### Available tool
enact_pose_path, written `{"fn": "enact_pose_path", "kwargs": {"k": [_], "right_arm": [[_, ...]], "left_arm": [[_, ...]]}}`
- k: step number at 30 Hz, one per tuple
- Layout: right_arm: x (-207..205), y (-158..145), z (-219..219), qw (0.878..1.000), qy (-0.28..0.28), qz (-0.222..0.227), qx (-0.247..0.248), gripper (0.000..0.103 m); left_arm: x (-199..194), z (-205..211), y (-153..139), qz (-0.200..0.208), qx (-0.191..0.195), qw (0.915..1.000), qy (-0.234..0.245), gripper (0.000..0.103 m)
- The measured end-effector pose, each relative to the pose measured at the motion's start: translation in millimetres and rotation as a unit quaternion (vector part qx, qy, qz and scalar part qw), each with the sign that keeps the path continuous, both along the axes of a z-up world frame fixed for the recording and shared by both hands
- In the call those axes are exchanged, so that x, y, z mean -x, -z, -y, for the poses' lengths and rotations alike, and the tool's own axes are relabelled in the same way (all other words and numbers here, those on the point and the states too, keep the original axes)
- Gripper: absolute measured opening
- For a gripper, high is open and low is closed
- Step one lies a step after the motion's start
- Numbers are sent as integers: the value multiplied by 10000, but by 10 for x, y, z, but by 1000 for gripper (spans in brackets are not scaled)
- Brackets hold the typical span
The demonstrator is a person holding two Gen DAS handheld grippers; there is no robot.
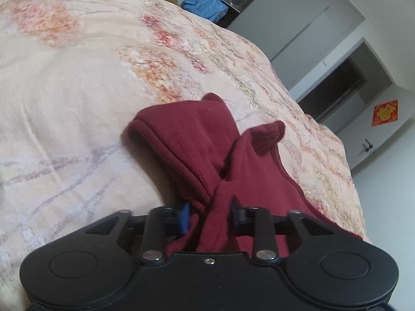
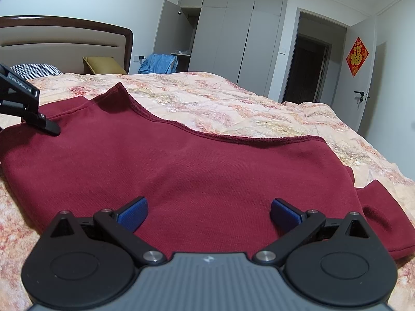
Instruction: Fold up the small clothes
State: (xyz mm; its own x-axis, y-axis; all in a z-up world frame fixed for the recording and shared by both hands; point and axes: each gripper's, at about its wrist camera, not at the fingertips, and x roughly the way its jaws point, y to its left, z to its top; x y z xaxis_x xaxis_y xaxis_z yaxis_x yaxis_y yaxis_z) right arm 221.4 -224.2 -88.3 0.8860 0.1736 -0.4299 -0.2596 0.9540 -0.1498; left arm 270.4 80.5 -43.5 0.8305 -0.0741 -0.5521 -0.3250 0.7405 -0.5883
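Left wrist view: the left gripper [image 1: 210,213] pinches a bunched fold of the maroon garment [image 1: 207,145], a soft knit with ribbed edging, lifted off the floral quilt [image 1: 77,90].
Right wrist view: the right gripper [image 2: 208,213] hovers wide apart over the garment, spread flat on the quilt; blue textured pads [image 2: 133,213].

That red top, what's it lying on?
The red top lies spread on a floral quilt that covers the bed. Whatever sits beneath the quilt is hidden. The left gripper pinches a bunched part of the fabric; the right gripper is open above it.
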Motion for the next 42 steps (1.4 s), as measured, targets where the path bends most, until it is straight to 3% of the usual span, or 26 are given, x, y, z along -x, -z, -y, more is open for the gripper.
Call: {"fn": "enact_pose_path", "kwargs": {"k": [8,13,16,19,24,27,29,32,35,36,38,39,40,42], "right_arm": [[-9,-173,237,9984,-91,-411,-381,103],[219,-270,506,9992,98,-367,-139,103],[422,-319,711,9994,223,-254,89,103],[638,-359,946,9987,417,-93,274,103],[984,-314,1337,9946,962,-21,397,103],[1156,-237,1539,9910,1297,-134,317,103],[1243,-181,1645,9883,1481,-228,277,103],[1388,-105,1792,9861,1625,-330,114,103],[1486,-79,1873,9848,1700,-351,-89,103],[1507,-75,1886,9845,1715,-346,-128,103],[1514,-58,1911,9838,1748,-346,-219,103],[1516,-54,1904,9832,1771,-350,-266,103],[1522,-59,1904,9826,1798,-356,-307,103],[1501,-68,1908,9814,1846,-353,-382,103]], "left_arm": [[-128,201,-324,-4,-682,9973,279,17],[-232,501,-647,61,-1050,9934,460,16],[-280,870,-888,287,-1555,9844,774,15],[-288,1394,-1129,614,-1970,9689,1365,15],[-173,2428,-1221,985,-2521,9255,2649,16],[-111,2959,-1024,812,-2774,8968,3349,19],[-98,3184,-848,513,-2797,8873,3632,22],[-92,3230,-669,267,-2541,8877,3830,27],[-42,3199,-662,272,-2403,8906,3851,33],[-29,3167,-677,296,-2367,8911,3861,40],[1,3095,-742,389,-2173,8944,3890,63],[-19,3057,-784,446,-2059,8968,3890,81],[8,3020,-829,542,-1970,8991,3871,88],[42,2962,-924,713,-1887,9019,3819,91]]}}
